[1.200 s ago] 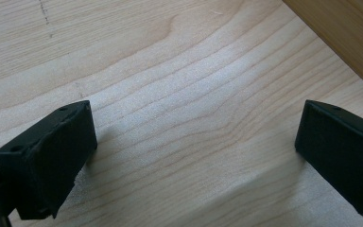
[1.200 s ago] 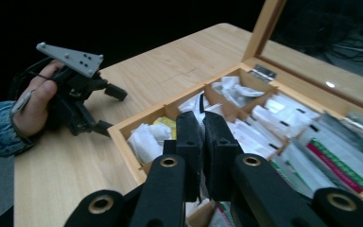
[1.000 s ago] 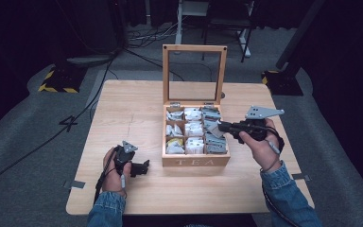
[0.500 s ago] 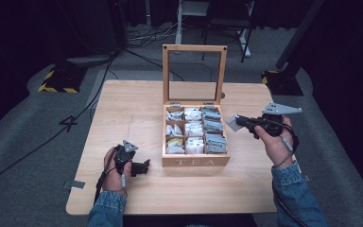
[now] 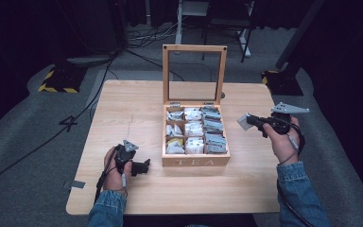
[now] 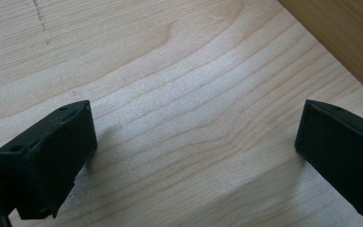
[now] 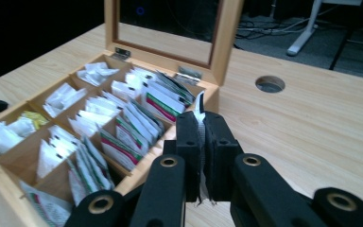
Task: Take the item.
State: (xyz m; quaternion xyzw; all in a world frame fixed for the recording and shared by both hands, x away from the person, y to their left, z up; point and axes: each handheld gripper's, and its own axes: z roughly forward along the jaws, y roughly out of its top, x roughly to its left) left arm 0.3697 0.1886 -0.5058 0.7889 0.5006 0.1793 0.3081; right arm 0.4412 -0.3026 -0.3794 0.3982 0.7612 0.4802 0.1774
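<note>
An open wooden tea box (image 5: 196, 161) stands mid-table with its glass lid (image 5: 194, 48) upright; its compartments hold several tea packets. My right gripper (image 5: 246, 120) hovers just right of the box, shut on one flat tea packet (image 5: 241, 122). In the right gripper view the packet (image 7: 199, 106) stands on edge, pinched between the pads of that gripper (image 7: 201, 127), with the box (image 7: 210, 99) to the left. My left gripper (image 5: 144, 166) rests on the table left of the box front. Its jaws stand wide apart over bare wood in the left gripper view (image 6: 196, 156).
A round cable hole (image 7: 270, 83) lies in the tabletop behind the box on the right. Bare wood stretches left of the box and along the table's front edge (image 5: 170, 210). Dark floor, cables and stands surround the table.
My right gripper has carried the tea packet rightward, from above the box's right column to beside the box. The left gripper has stayed put.
</note>
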